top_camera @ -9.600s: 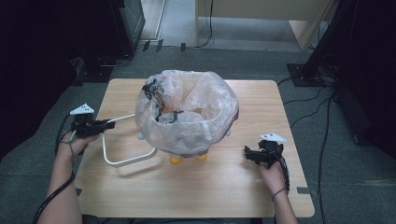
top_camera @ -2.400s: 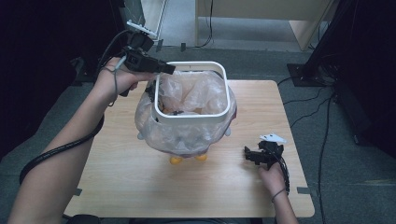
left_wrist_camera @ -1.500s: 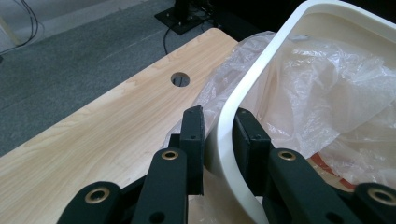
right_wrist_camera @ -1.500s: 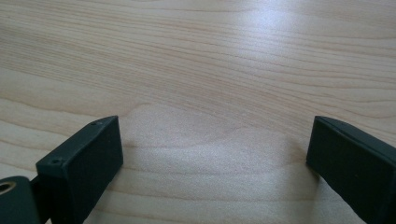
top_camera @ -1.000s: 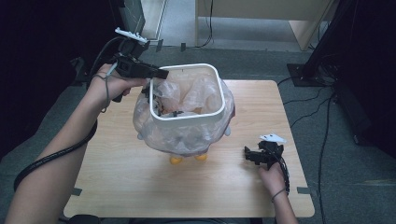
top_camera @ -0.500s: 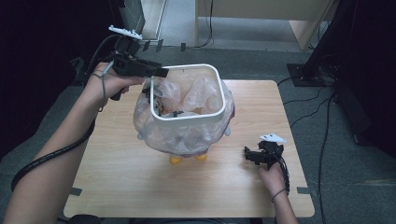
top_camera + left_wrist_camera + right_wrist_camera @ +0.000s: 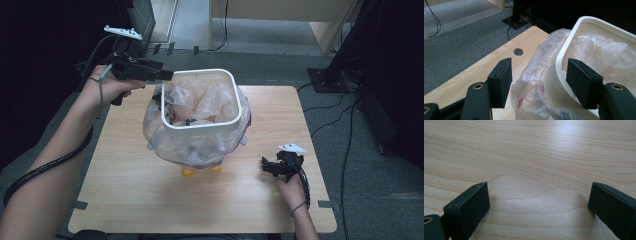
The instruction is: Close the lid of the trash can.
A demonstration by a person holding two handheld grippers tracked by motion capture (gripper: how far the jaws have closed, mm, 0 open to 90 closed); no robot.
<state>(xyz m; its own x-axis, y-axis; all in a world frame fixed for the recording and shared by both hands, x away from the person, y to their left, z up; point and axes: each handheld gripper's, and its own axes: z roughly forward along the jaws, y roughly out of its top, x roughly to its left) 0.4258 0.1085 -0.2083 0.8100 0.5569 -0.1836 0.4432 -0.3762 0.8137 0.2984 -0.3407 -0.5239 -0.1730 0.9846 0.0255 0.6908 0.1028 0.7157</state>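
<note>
The white ring (image 7: 200,100), a rounded-square rim that clamps a bag liner, is now seated on top of the small bin, with the clear plastic bag (image 7: 192,142) tucked down through it and puffed out below it all round. The bin itself is almost wholly hidden by the plastic, and little more than its two orange feet (image 7: 201,170) can be made out on the wooden table (image 7: 125,200). Ten seconds earlier the ring was lying flat on the table to the left of the bin; a couple of seconds ago it was being held over the bag, and since then it has been lowered onto the bin's top edge. The jaws of the left gripper (image 7: 539,82) have just been opening: in the left gripper view the ring's near wall (image 7: 556,75) is seen between the two black pads, with a clear gap on the left side and the right pad just inside the wall, so the ring is no longer pinched. This is judged to be the release after placing, which would leave the liner secured and the ring's fit to be checked or pressed down. The right gripper (image 7: 277,167) rests on the table near its right front, well apart from the bin, its jaws spread wide over bare wood with nothing between them.
</note>
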